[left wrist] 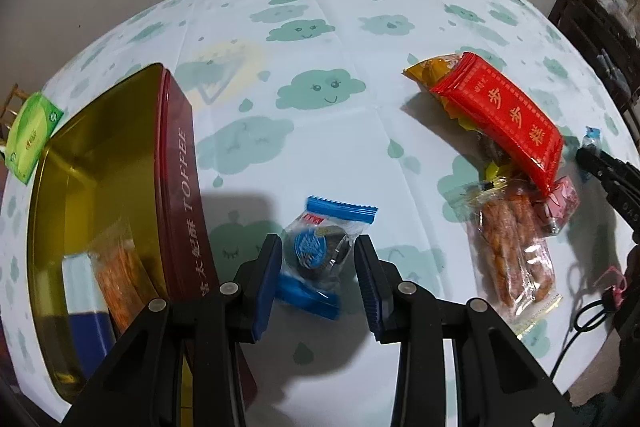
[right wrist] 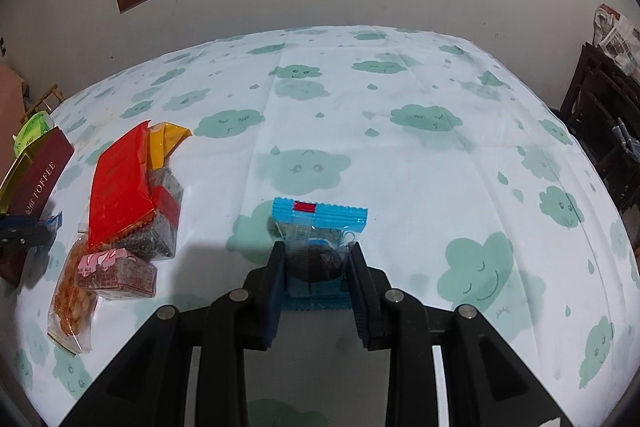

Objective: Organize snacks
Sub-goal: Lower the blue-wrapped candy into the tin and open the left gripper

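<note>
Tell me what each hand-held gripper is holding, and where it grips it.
Right hand-held gripper: shut on a blue snack packet, gripped across its lower half. Left hand-held gripper: around another blue packet; whether its pads press cannot be told.

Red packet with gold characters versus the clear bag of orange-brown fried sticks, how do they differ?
The red packet is opaque; the clear bag shows its contents. The red packet rests atop other snacks, overlapping the clear bag's end; the clear bag lies on the tablecloth. Both are long, sealed packets.
</note>
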Tool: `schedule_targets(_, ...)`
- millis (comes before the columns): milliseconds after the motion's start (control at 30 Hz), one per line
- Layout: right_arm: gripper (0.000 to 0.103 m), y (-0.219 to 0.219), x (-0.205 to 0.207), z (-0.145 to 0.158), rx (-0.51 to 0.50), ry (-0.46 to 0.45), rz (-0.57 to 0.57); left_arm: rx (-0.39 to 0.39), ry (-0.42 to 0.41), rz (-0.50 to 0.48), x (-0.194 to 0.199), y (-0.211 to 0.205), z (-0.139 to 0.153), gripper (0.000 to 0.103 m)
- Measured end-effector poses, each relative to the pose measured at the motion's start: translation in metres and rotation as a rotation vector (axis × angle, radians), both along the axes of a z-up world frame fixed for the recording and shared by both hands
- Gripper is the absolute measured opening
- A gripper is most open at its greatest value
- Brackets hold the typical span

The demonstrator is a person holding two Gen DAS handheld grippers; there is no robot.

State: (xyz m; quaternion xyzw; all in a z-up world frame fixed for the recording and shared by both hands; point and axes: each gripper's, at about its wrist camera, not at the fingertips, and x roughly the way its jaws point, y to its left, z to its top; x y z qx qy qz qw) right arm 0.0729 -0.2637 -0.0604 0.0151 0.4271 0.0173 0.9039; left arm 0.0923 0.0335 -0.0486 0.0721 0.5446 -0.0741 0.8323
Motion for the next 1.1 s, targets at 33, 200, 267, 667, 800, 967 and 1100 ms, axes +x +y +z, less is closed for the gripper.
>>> schedule_targets(33, 0.029, 0.000, 0.000, 0.000, 0.000, 0.000, 0.000, -0.002, 0.003, -0.007, 0.002, -0.001, -0.001, 0.034)
schedule_targets(200, 0.030, 0.000, 0.000, 0.000, 0.001, 0.000, -0.001, -0.038, 0.030, 0.002, 0.005, -0.005, -0.005, 0.028)
schedule_targets(267, 0.030, 0.000, 0.000, 0.000, 0.003, 0.000, -0.001, -0.046, 0.029, 0.005, 0.005, -0.006, -0.006, 0.028)
schedule_targets(667, 0.030, 0.001, 0.000, 0.000, -0.005, 0.001, -0.002, -0.061, -0.006, 0.019, -0.005, -0.006, 0.007, 0.027)
schedule_targets(800, 0.030, 0.004, 0.000, -0.001, -0.020, 0.002, -0.001, -0.079, -0.032, 0.034, -0.010, 0.000, 0.020, 0.027)
schedule_targets(967, 0.030, 0.005, 0.000, 0.000, -0.031, 0.003, -0.001, -0.094, -0.080, 0.078, -0.017, 0.019, 0.042, 0.027)
schedule_targets(1100, 0.030, 0.005, 0.000, 0.000, -0.041, 0.004, -0.001, -0.082, -0.114, 0.143, -0.022, 0.047, 0.056, 0.027)
